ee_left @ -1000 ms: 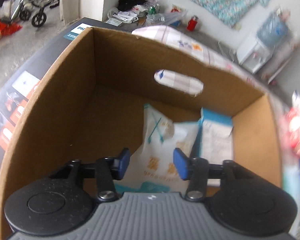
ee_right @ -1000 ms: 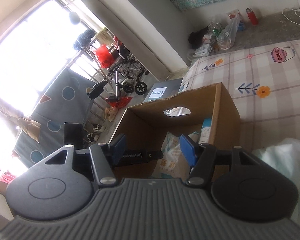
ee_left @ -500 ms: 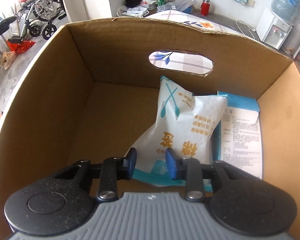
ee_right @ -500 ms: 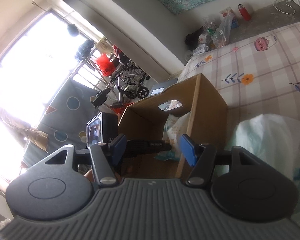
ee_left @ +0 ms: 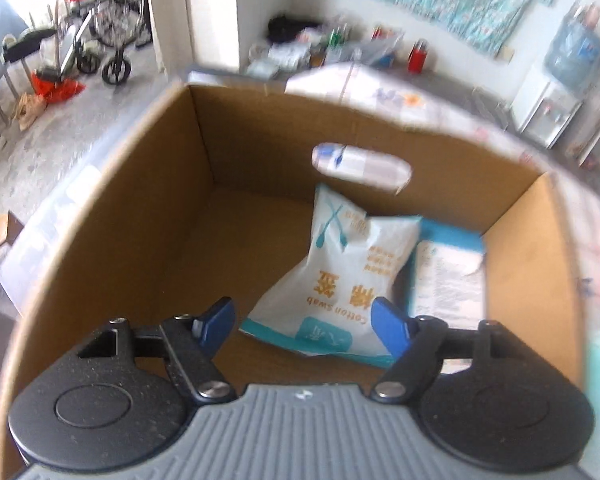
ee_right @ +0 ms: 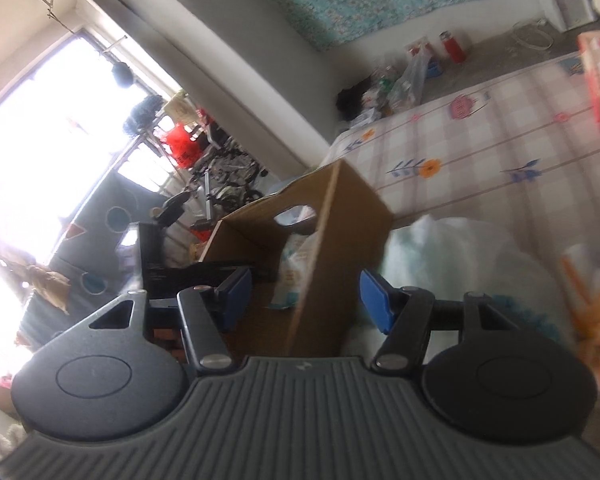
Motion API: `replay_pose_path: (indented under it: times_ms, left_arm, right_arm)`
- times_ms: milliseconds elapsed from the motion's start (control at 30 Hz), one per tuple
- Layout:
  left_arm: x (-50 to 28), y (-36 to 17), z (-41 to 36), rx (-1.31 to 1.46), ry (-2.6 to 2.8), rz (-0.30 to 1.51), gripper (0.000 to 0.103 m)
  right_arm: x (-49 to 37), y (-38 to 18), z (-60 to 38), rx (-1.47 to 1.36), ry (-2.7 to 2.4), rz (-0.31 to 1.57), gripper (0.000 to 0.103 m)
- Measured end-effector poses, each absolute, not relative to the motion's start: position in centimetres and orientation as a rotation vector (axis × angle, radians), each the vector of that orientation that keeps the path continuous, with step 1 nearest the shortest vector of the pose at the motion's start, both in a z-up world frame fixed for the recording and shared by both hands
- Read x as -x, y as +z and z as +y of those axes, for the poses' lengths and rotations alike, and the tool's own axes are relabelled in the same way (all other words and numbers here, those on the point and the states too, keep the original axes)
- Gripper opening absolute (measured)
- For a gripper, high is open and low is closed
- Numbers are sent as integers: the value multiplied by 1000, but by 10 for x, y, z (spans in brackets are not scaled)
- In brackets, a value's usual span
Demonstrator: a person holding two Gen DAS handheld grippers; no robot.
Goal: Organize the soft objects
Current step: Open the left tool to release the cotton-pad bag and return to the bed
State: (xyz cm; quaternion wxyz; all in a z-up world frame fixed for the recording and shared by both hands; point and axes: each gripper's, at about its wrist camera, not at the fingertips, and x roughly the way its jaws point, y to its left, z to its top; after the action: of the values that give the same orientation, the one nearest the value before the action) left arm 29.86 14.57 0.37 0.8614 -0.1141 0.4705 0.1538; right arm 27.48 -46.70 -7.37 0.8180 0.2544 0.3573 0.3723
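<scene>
The cotton swab bag (ee_left: 340, 276) lies inside the cardboard box (ee_left: 148, 216), leaning on a blue-edged packet (ee_left: 448, 276). The left tool (ee_left: 304, 322) hangs above it, jaws opening and empty. The right tool (ee_right: 306, 296), half open and empty, faces the white-green soft pack (ee_right: 460, 264) on the bed (ee_right: 480, 152); more remains unsorted.

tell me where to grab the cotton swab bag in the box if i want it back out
Grip the swab bag by its raised upper corner near the handle hole, coming straight down from above. It leans tilted against the blue packet in the box, so that corner stands free.
</scene>
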Motion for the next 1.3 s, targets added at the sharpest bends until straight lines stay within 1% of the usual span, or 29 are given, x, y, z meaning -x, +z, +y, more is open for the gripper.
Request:
replay_pose_path:
  times_ms: [133, 233, 333, 467, 633, 800, 1033, 1167, 1300]
  left_arm:
    - [-268, 39, 140, 242, 294, 850, 87]
    - [-249, 63, 122, 237, 235, 776, 88]
    - [-238, 80, 87, 237, 122, 739, 93]
    - [-233, 90, 25, 258, -94, 749, 101]
    - [-240, 78, -62, 289, -324, 797, 103]
    - [-247, 48, -129, 297, -410, 804, 103]
    - [-266, 22, -168, 362, -457, 847, 103]
    - [-274, 18, -192, 264, -450, 840, 103]
    - [-279, 10, -208, 178, -436, 835, 101]
  right_arm:
    - [-264, -77, -514, -516, 688, 726, 61]
    - [-257, -80, -552, -506, 598, 702, 61]
    - [-250, -82, -589, -503, 514, 672, 61]
    - [-243, -85, -634, -504, 419, 642, 61]
    - [-237, -89, -687, -508, 319, 621, 61]
    - [-232, -95, -722, -515, 252, 615, 57]
    - [-258, -105, -752, -501, 194, 662, 50]
    - [-291, -112, -753, -478, 191, 701, 45]
    - [-327, -115, -748, -447, 202, 742, 37]
